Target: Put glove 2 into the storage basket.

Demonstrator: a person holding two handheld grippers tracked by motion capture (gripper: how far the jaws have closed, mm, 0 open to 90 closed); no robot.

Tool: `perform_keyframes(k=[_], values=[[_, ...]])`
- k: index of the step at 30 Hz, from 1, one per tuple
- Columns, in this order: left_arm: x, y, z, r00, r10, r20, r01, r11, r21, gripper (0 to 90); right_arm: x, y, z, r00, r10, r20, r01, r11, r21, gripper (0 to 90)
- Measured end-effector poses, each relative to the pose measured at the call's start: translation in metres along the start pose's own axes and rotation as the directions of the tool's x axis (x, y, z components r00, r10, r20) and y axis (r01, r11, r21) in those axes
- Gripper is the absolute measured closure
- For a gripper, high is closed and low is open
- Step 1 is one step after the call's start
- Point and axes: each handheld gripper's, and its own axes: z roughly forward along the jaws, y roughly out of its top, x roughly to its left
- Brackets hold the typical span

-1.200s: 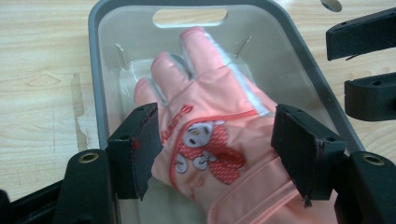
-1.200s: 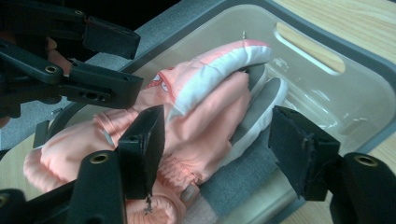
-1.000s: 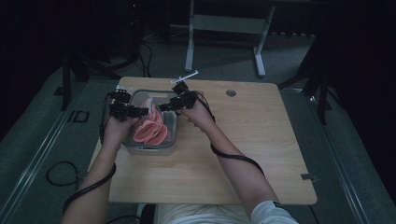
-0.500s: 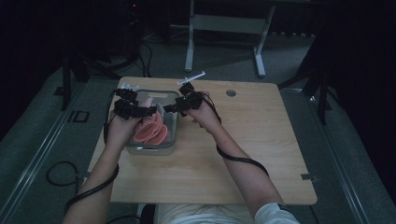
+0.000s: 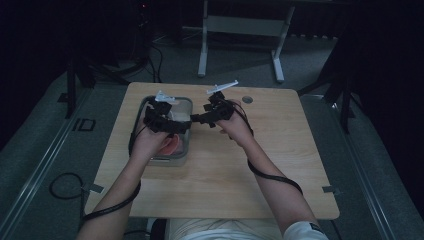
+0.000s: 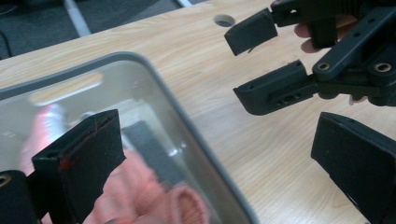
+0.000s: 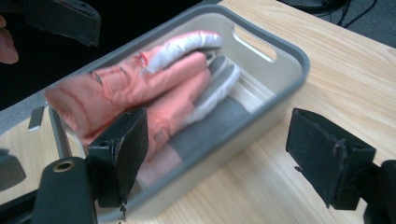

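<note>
A pair of pink gloves with white and grey cuffs (image 7: pixel 140 88) lies in a grey-rimmed bin (image 7: pixel 280 44) on the left part of the wooden table (image 5: pixel 240 170). In the high view my left hand hides most of the gloves (image 5: pixel 173 145) in the bin (image 5: pixel 189 150). My left gripper (image 5: pixel 175 126) hovers over the bin's right side, open, its jaws just having opened; its own view (image 6: pixel 219 163) has the bin's rim (image 6: pixel 196 140) between them, untouched. My right gripper (image 5: pixel 198 119) stands just right of the bin. It too is open and has just widened, with nothing gripped (image 7: pixel 224 158).
A round hole (image 5: pixel 247 100) is in the table top near its far edge. A white desk frame (image 5: pixel 240 25) stands on the floor beyond the table. Cables trail from both grippers along the forearms. Bare wood stretches right of the bin.
Both grippers have opened and let go of the pink gloves, which now lie in the bin. The hands have drawn apart and towards the far side, the right one off the bin.
</note>
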Motion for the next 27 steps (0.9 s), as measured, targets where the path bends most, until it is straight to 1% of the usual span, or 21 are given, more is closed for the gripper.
perform_keyframes(k=[1, 2, 3, 4, 5, 8, 10, 11, 12, 13, 14, 15, 16, 18, 20, 21, 23, 24, 25, 27], values=[[0.0, 0.0, 0.0, 1.0, 0.0, 0.0, 0.0, 1.0, 0.0, 1.8, -0.001, -0.003, -0.003, 1.0, 0.0, 0.006, 0.0, 1.0, 0.002, 20.9], [-0.01, 0.0, 0.005, 0.9993, 0.03, 0.021, -0.03, 0.9995, 0.0, 1.8, -0.001, -0.003, -0.003, 1.0, 0.0, 0.006, 0.0, 1.0, 0.002, 20.9], [-0.013, 0.001, 0.006, 0.9986, 0.042, 0.031, -0.043, 0.9991, 0.004, 1.8, -0.004, -0.011, -0.011, 0.9998, -0.002, 0.021, 0.002, 1.0, 0.001, 20.8], [-0.018, 0.001, 0.009, 0.9965, 0.066, 0.051, -0.067, 0.9977, 0.013, 1.9, -0.006, -0.014, -0.013, 0.9997, -0.005, 0.024, 0.005, 1.0, 0.0, 20.8], [-0.022, 0.001, 0.011, 0.9946, 0.083, 0.061, -0.085, 0.9961, 0.024, 2.5, -0.008, -0.017, -0.017, 0.9996, -0.002, 0.029, 0.002, 1.0, -0.001, 20.8], [-0.034, 0.001, 0.017, 0.9898, 0.112, 0.089, -0.115, 0.9928, 0.034, 3.1, -0.013, -0.027, -0.024, 0.9996, 0.006, 0.029, -0.006, 1.0, -0.003, 22.4], [-0.043, 0.001, 0.019, 0.9872, 0.123, 0.102, -0.125, 0.9918, 0.023, 3.1, -0.016, -0.035, -0.029, 0.9996, 0.004, 0.027, -0.004, 1.0, -0.008, 22.2], [-0.046, 0.001, 0.019, 0.9867, 0.12, 0.11, -0.122, 0.9924, 0.017, 3.1, -0.017, -0.04, -0.032, 0.9994, 0.001, 0.034, -0.001, 1.0, -0.004, 21.6], [-0.049, 0.001, 0.02, 0.9848, 0.122, 0.123, -0.125, 0.9921, 0.012, 3.1, -0.018, -0.043, -0.034, 0.9992, 0.0, 0.041, 0.0, 1.0, -0.003, 21.4], [-0.049, 0.001, 0.02, 0.9848, 0.122, 0.123, -0.125, 0.9921, 0.012, 3.1, -0.018, -0.043, -0.034, 0.9992, 0.0, 0.041, 0.0, 1.0, -0.003, 21.4], [-0.059, 0.0, 0.021, 0.981, 0.145, 0.129, -0.147, 0.9892, 0.001, 3.1, -0.021, -0.054, -0.04, 0.9987, -0.004, 0.051, 0.004, 1.0, 0.002, 19.7], [-0.059, 0.0, 0.021, 0.981, 0.145, 0.129, -0.147, 0.9892, 0.001, 3.1, -0.021, -0.056, -0.041, 0.9986, -0.007, 0.052, 0.006, 1.0, 0.003, 19.2], [-0.067, 0.0, 0.023, 0.9757, 0.166, 0.143, -0.167, 0.9859, -0.007, 3.0, -0.021, -0.061, -0.043, 0.9986, -0.013, 0.052, 0.013, 1.0, 0.003, 18.3], [-0.075, -0.002, 0.026, 0.9703, 0.176, 0.166, -0.177, 0.9842, -0.009, 3.0, -0.021, -0.068, -0.044, 0.9984, -0.02, 0.053, 0.02, 1.0, 0.003, 18.0], [-0.081, -0.004, 0.03, 0.9645, 0.187, 0.186, -0.189, 0.9819, -0.008, 3.0, -0.02, -0.076, -0.047, 0.9969, -0.042, 0.067, 0.042, 0.999, 0.001, 18.0], [-0.081, -0.004, 0.03, 0.9645, 0.187, 0.186, -0.189, 0.9819, -0.008, 3.0, -0.02, -0.081, -0.048, 0.9968, -0.045, 0.067, 0.045, 0.999, -0.002, 18.0], [-0.089, -0.008, 0.034, 0.9584, 0.201, 0.203, -0.203, 0.9792, -0.011, 2.9, -0.02, -0.09, -0.049, 0.9969, -0.047, 0.063, 0.047, 0.999, -0.005, 17.8], [-0.09, -0.009, 0.036, 0.9555, 0.198, 0.218, -0.2, 0.9797, -0.014, 3.0, -0.02, -0.092, -0.05, 0.997, -0.045, 0.063, 0.046, 0.999, -0.004, 17.8], [-0.092, -0.011, 0.038, 0.9546, 0.195, 0.225, -0.199, 0.98, -0.007, 3.0, -0.02, -0.096, -0.051, 0.9968, -0.05, 0.063, 0.05, 0.999, -0.007, 17.8], [-0.096, -0.014, 0.042, 0.9501, 0.194, 0.244, -0.198, 0.9801, -0.006, 3.0, -0.02, -0.102, -0.052, 0.9967, -0.052, 0.062, 0.053, 0.999, -0.005, 17.7]])
